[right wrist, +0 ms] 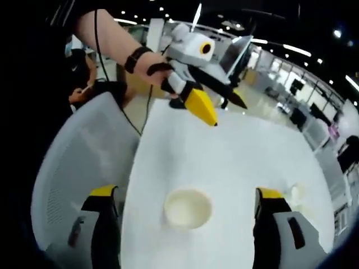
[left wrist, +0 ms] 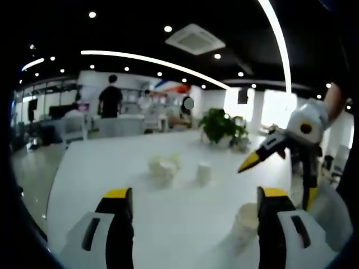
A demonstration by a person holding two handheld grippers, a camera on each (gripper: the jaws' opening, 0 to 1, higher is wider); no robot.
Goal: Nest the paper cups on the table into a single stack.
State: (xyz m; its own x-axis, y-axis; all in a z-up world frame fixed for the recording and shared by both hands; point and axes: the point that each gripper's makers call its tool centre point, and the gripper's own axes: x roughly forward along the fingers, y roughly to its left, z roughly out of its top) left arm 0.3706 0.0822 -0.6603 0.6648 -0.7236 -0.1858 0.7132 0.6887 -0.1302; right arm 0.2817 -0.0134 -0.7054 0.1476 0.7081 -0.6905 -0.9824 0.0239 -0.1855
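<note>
While both grippers hover above the white table (left wrist: pixel 168 224), neither one holds anything. Seen in the left gripper view, the left gripper (left wrist: pixel 193 216) has its two yellow-tipped jaws spread wide apart and released, with bare tabletop between them. One paper cup (left wrist: pixel 245 221) stands upright just inside the right-hand jaw, near it but apart. Farther across the table, a small cluster of cups (left wrist: pixel 162 167) sits close together; their exact number cannot be told, as they blur into each other. One more single cup (left wrist: pixel 204 173) stands just beside that cluster. Seen in the right gripper view, the right gripper (right wrist: pixel 188 216) is also released, jaws wide apart, looking down on one upright cup (right wrist: pixel 188 208) between them, untouched. One white chair (right wrist: pixel 84 162) stands at the table edge. A potted plant (left wrist: pixel 221 126) sits at the far end, and one person (left wrist: pixel 110 100) stands well beyond.
</note>
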